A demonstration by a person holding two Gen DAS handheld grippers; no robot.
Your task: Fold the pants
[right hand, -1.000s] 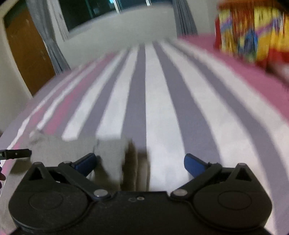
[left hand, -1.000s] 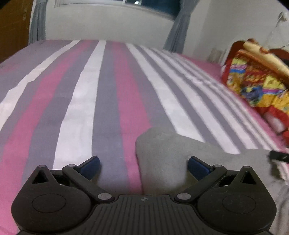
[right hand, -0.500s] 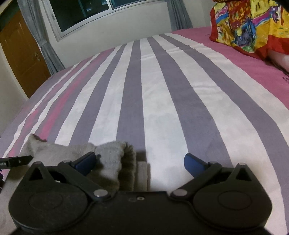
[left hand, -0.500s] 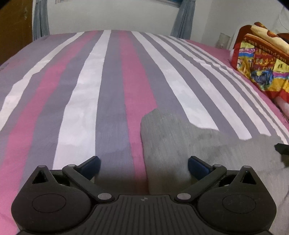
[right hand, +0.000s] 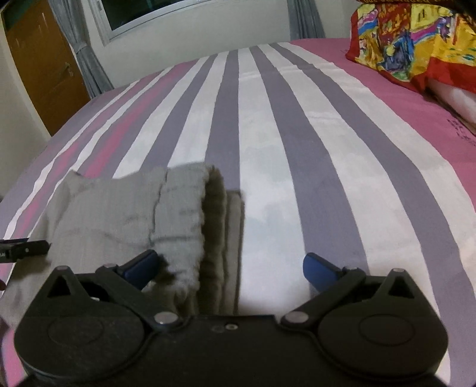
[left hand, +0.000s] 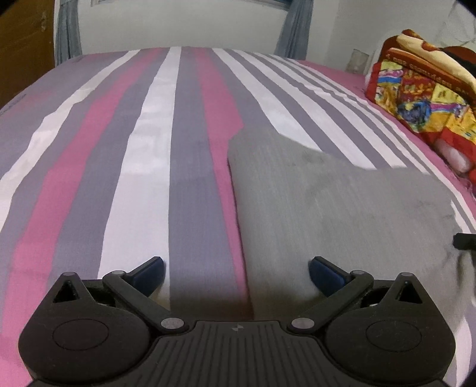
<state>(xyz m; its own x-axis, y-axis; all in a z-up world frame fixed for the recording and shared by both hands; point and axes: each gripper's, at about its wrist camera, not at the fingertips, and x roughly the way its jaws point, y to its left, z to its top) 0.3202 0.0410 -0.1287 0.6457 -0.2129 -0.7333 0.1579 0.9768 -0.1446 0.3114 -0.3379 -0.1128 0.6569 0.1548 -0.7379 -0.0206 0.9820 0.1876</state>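
Both tools (fingers spread) straddle the grey pants' [left hand: 342,208] edges.

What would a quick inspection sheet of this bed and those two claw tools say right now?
Surface: striped bedsheet, pink, grey and white, lightly wrinkled.
Job's things: grey pants lying on the sheet, with layered edges showing.
Clutter: colourful blanket bundled at the right.
Grippers: left gripper open, straddling the pants' left edge; right gripper open over the stacked end; neither holds cloth.
Cables: nothing seen.
Surroundings: window, grey curtains, wooden door.
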